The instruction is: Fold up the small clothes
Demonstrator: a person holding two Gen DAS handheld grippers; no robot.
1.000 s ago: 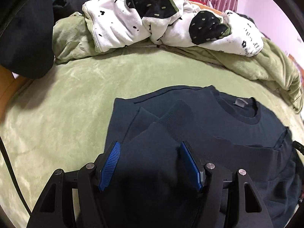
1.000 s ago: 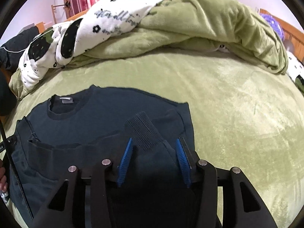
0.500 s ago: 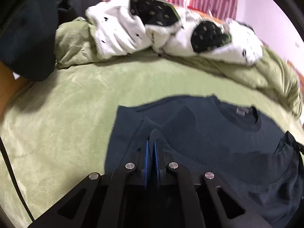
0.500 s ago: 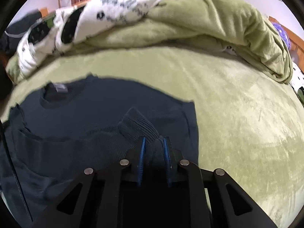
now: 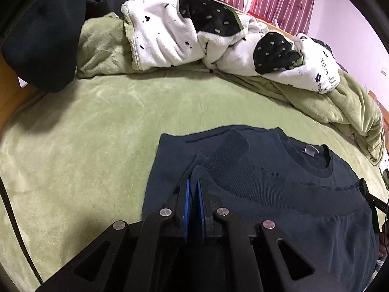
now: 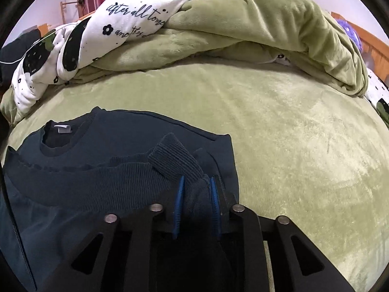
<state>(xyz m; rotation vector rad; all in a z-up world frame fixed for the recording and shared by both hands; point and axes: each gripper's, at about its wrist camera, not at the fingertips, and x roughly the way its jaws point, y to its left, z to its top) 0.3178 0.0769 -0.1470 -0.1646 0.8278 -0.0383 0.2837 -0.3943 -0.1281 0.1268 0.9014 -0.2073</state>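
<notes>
Both grippers are gripping the near hem of the dark sweater, ready for the lengthwise fold.

Nearest the cameras, the left gripper (image 5: 192, 196) is pinching the sweater (image 5: 279, 194) hem with its blue pads almost pressed together, while the right gripper (image 6: 195, 194) is holding a thicker bunch of cloth, its jaws easing slightly apart around it. Both are angling steeply down at the bed (image 6: 291, 126). The sweater is lying flat, sleeves folded in, collar (image 6: 58, 141) far. Next, I judge, comes lifting both corners together and carrying them evenly toward the collar. Beyond, a rumpled quilt (image 5: 194, 36) is lying clear.
</notes>
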